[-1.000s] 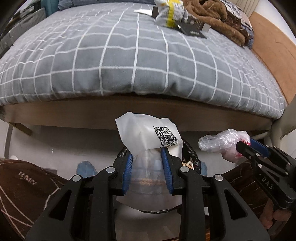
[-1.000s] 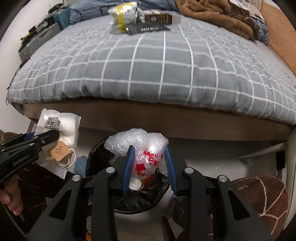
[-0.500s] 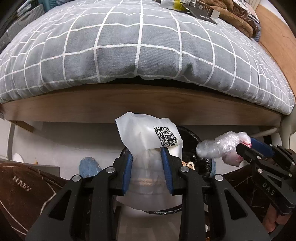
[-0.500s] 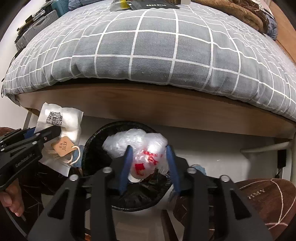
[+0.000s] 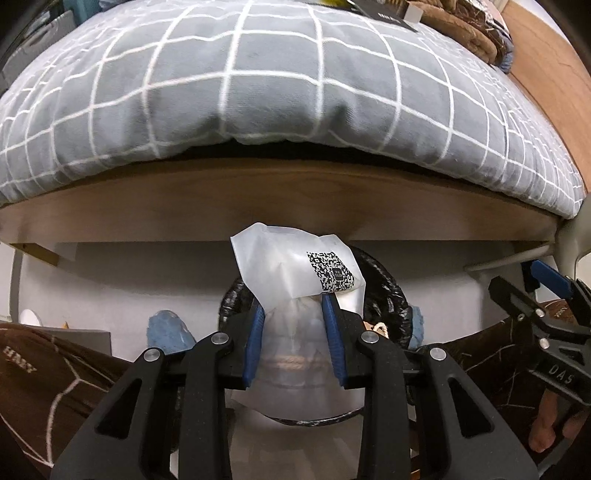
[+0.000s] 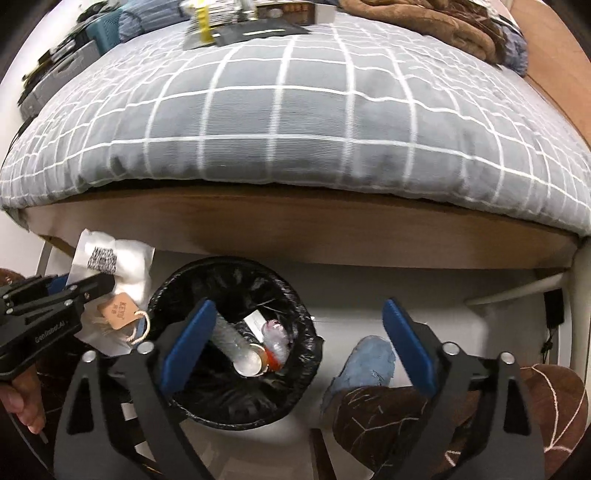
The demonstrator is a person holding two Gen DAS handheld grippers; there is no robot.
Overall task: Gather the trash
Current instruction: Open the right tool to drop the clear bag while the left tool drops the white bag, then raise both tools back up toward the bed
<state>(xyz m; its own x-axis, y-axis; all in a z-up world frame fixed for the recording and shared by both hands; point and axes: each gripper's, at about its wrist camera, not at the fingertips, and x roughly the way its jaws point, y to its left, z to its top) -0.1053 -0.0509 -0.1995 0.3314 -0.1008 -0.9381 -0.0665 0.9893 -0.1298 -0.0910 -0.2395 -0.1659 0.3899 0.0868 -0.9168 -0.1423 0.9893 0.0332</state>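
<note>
My left gripper (image 5: 293, 314) is shut on a white plastic pouch with a QR code (image 5: 295, 273) and holds it above the black-lined trash bin (image 5: 388, 291). The pouch (image 6: 122, 266) with its brown tag (image 6: 120, 315) also shows at the left of the right wrist view, beside the bin (image 6: 236, 332). My right gripper (image 6: 295, 339) is open and empty over the bin's right rim. A crumpled clear bag with red print (image 6: 275, 338) lies inside the bin with a clear tube (image 6: 240, 347).
A bed with a grey checked cover (image 6: 295, 110) and wooden frame (image 6: 295, 221) stands just behind the bin. More packaging (image 6: 240, 22) and a brown blanket (image 6: 424, 22) lie on the bed. Brown slippers (image 6: 424, 417) and blue cloth (image 6: 365, 362) lie on the floor.
My right gripper has opened and the clear bag with red print has dropped into the bin. My left gripper still holds the pouch and has moved closer to the bed and bin.
</note>
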